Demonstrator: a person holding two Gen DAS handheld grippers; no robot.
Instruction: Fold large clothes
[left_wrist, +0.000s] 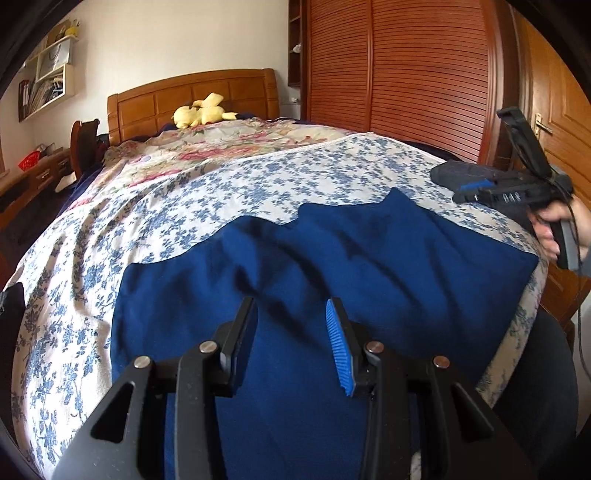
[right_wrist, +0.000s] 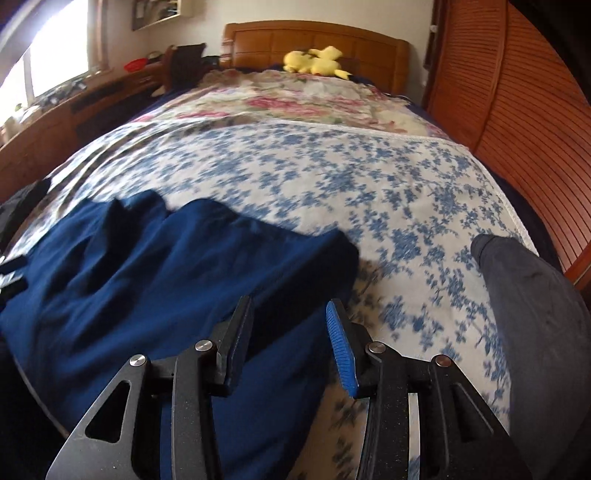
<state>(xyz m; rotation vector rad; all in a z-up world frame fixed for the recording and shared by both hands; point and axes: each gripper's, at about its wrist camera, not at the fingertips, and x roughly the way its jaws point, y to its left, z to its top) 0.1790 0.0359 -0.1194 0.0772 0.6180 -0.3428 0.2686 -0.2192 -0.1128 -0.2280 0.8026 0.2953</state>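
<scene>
On the bed (left_wrist: 184, 206), near its foot edge, the blue garment (left_wrist: 332, 266) lies spread with soft wrinkles over the blue-flowered sheet (left_wrist: 258, 177). Far side of garment is uneven, with a dip between two raised humps. Left gripper (left_wrist: 291, 317) is above the near part of the garment, jaws wide apart, nothing between them, only blue cloth seen through the gap. Right gripper (right_wrist: 291, 314) is over the garment's right edge, jaws equally wide, holding nothing; left finger over blue cloth, right finger (right_wrist: 341, 350) over bare sheet. From the left wrist view the right gripper (left_wrist: 469, 190) shows at the bed's right side, gripped by a hand (left_wrist: 554, 229). Grey cloth (right_wrist: 535, 295) lies on the sheet, right of the garment and apart from it. Yellow plush (left_wrist: 201, 112) sits at the headboard (left_wrist: 192, 96). Wardrobe (left_wrist: 399, 66) stands right of the bed.
</scene>
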